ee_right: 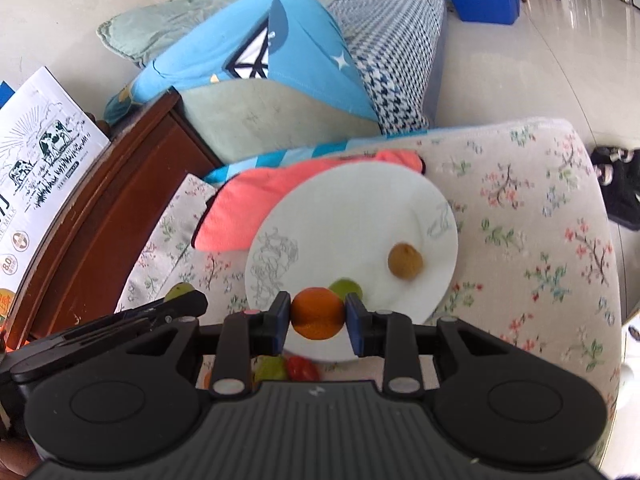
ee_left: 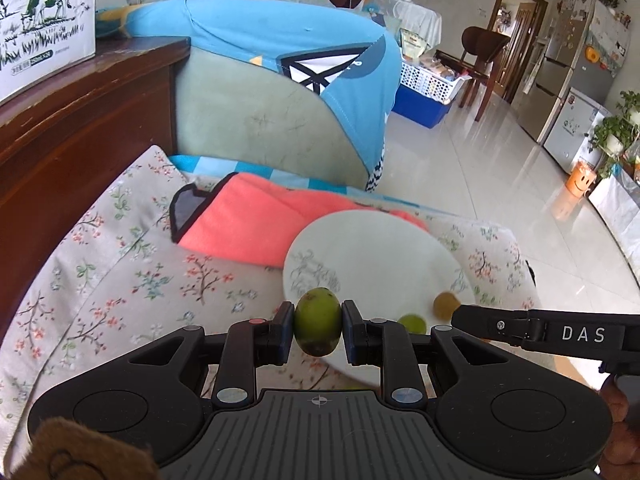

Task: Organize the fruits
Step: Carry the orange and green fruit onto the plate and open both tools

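I have a fruit in each gripper. The left gripper is clamped on an oval green fruit with a browned lower end, its pads pressing the two flanks so the long axis stands upright between them. That hold across the narrow waist looks secure to me. The right gripper is clamped on a round orange fruit, caught at its widest part, which I judge is why it sits steady.

Both fruits hang low in the centre of their frames, in front of the near rim of the round white plate with a faint grey floral print. The plate lies on the floral-print cushion cover, its far edge overlapping a coral-pink folded cloth, so I suspect it sits slightly tilted.

Already on the plate are a small round tan-brown fruit towards the right and a small lime-green fruit just behind the orange one. They sit well apart, leaving the middle and upper left bare, which I read as room for my two.

Under the right gripper's fingers, at the bottom centre, a yellow-green fruit and a small red fruit lie off the plate, still to be gathered.

In the left view the right gripper's finger crosses the lower right, close to the plate's rim. I should keep the two apart when releasing.
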